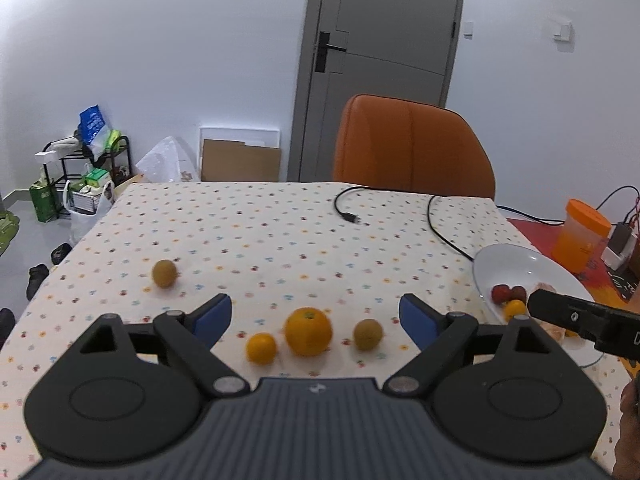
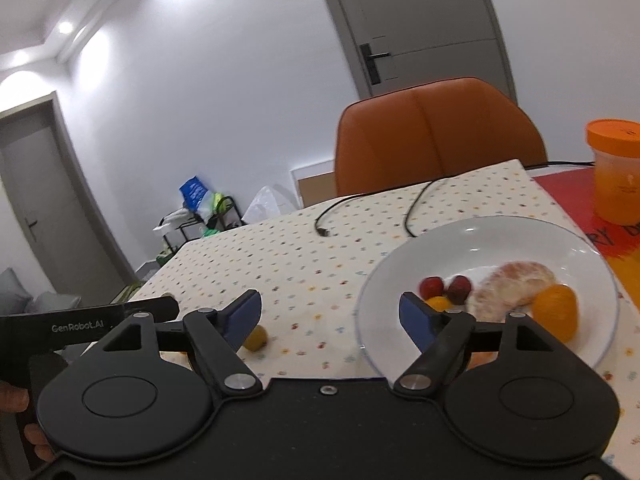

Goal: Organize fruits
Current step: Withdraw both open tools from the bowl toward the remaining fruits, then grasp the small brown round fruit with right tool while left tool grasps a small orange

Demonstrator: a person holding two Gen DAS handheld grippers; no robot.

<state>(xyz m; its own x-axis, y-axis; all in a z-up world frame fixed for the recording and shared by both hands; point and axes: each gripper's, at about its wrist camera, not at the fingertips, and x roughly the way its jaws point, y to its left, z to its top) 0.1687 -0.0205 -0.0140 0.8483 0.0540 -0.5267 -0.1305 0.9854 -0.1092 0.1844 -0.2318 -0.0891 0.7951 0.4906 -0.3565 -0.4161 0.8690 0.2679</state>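
Fruits are partly gathered, so we judge the task about half done. On the white plate (image 2: 492,236), at the right of the right wrist view, we already see two red fruits (image 2: 431,286), a small yellow-orange fruit (image 2: 437,302), a peeled citrus piece (image 2: 508,290) and an orange piece (image 2: 557,314).

Four fruits lie loose on the dotted tablecloth (image 1: 280,232). In the lower centre of the left wrist view there are a small yellow citrus (image 1: 261,347), a big orange (image 1: 308,331) and a brownish-green fruit (image 1: 367,334) in a row; a second brownish-green fruit (image 1: 164,273) sits well apart at middle left. We think these must go to the plate.

The left gripper (image 1: 315,317) is spread wide and holds nothing, with the row just beyond its fingers. The right gripper (image 2: 331,312) is also released and empty, near the plate's left rim.

Both views are blurred, so we cannot say whether the brownish fruits are kiwis. The right gripper's finger covers part of one yellow fruit (image 2: 256,338), and its body hides the plate's near rim.
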